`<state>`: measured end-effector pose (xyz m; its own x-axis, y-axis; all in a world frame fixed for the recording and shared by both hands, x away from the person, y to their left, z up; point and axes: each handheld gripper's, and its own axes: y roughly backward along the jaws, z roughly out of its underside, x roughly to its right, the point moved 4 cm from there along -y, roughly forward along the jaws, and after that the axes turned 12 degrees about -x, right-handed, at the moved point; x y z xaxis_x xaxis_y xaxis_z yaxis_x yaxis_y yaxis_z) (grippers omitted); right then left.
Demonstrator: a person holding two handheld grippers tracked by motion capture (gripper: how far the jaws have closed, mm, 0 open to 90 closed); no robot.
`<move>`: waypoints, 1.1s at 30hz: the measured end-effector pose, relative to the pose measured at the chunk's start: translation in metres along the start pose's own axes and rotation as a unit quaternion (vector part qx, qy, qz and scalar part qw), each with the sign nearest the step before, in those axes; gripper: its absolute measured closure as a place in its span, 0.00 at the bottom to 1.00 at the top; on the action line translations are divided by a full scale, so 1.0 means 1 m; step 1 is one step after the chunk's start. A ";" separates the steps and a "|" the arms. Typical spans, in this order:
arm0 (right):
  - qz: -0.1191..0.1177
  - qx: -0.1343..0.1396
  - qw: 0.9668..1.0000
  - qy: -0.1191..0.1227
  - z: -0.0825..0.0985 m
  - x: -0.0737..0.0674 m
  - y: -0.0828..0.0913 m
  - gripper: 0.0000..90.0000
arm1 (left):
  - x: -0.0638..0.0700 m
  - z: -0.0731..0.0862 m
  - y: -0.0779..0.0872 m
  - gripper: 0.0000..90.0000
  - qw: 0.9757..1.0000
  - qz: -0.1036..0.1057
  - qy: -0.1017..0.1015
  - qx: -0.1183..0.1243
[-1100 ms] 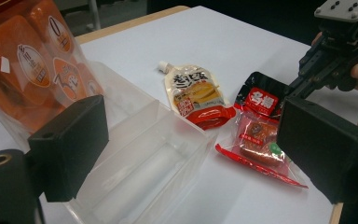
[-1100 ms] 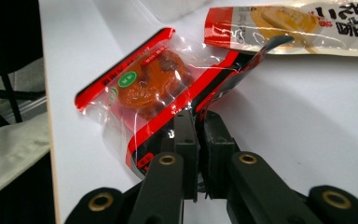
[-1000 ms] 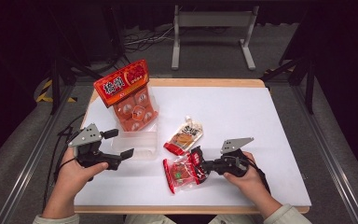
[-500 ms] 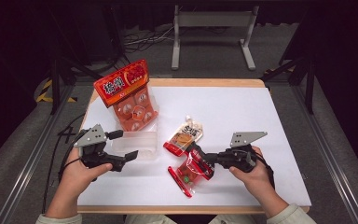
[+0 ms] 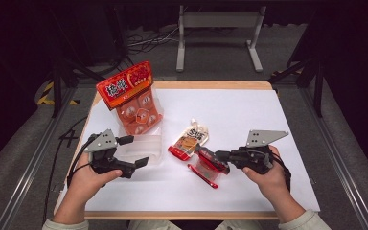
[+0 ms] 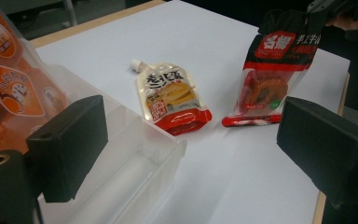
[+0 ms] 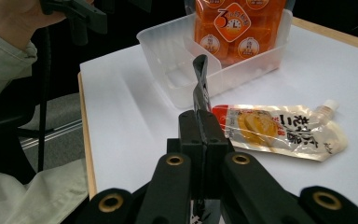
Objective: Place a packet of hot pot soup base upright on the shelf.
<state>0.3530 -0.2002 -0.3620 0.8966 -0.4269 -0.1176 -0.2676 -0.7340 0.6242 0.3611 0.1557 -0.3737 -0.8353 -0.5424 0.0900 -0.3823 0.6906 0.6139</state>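
My right gripper [image 5: 211, 155] is shut on the top edge of a red and black snack packet [image 5: 206, 167] and holds it clear of the white table [image 5: 249, 120]. In the right gripper view the packet [image 7: 200, 84] stands edge-on out of the closed jaws of that gripper [image 7: 204, 128]. A cream spouted pouch [image 5: 190, 139] with a red bottom lies flat just beyond it. My left gripper [image 5: 134, 151] stands open, with nothing between its jaws, at the near end of a clear plastic bin [image 5: 141, 146]. The left gripper view has the pouch [image 6: 175, 100] and the hanging packet [image 6: 272, 79] ahead.
An orange multi-pack [image 5: 130, 96] stands upright in the far end of the bin, also seen as the orange pack [image 7: 235, 28] from the right. The bin's near compartment [image 6: 121, 158] holds nothing. A metal stand [image 5: 218, 33] is on the floor behind the table.
My right gripper has risen with the red packet, lifting it off the table so it hangs tilted from the jaws. The left gripper and the pouch have stayed put.
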 end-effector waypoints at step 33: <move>-0.001 0.042 0.998 0.041 -0.036 -0.015 0.021 1.00 | 0.056 -0.031 -0.081 0.14 0.993 0.096 -0.066 0.021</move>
<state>0.3469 -0.1900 -0.3197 0.9224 -0.3825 -0.0536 -0.2904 -0.7782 0.5568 0.3570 0.0543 -0.3945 -0.9380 -0.3331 0.0962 -0.2251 0.7960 0.5620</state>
